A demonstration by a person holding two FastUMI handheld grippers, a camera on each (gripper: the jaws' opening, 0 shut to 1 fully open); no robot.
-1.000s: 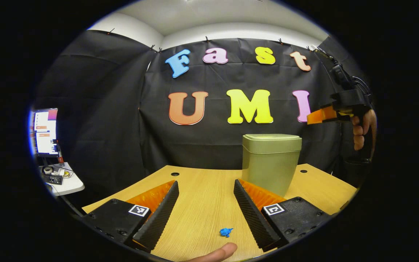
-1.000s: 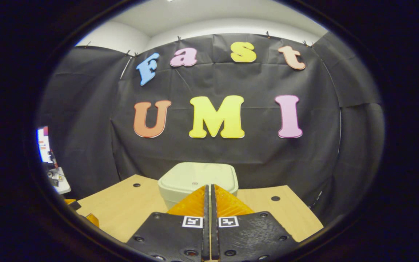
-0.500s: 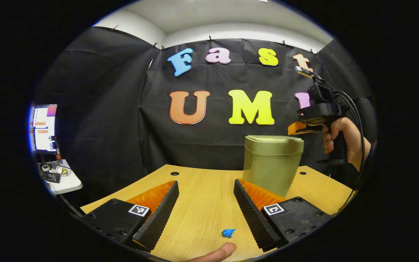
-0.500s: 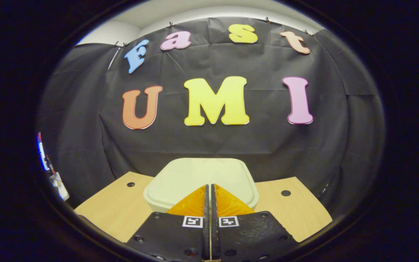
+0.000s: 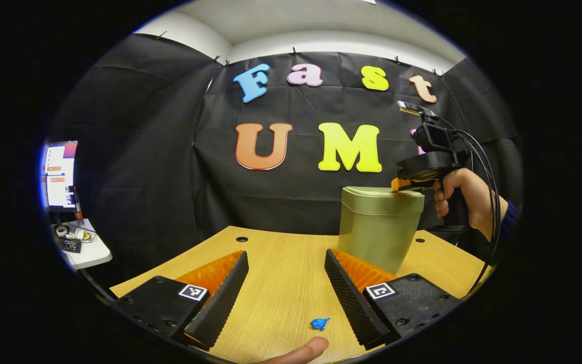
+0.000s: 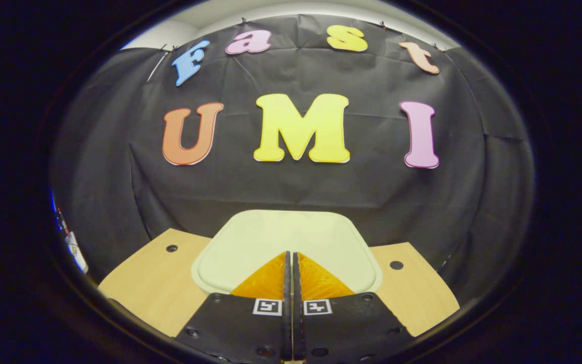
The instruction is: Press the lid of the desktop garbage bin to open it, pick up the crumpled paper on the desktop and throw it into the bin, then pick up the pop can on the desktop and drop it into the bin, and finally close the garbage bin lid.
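A: Right gripper (image 6: 289, 255)?
B: Jaws together, tips on the closed lid (image 6: 286, 237) of the garbage bin (image 5: 379, 227)

A: Left gripper (image 5: 283, 265)?
B: Jaws apart above the tabletop (image 5: 281, 253); crumpled paper (image 5: 320, 323) lies between them, bin beyond

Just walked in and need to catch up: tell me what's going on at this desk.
A person holds a gripper in each hand at a wooden desk. The right gripper, fingers closed together, is at the lid of the green desktop bin, apparently pressing it; the lid is not yet open. The left gripper hangs open over the desk. A small blue scrap lies between its fingers, near a fingertip.
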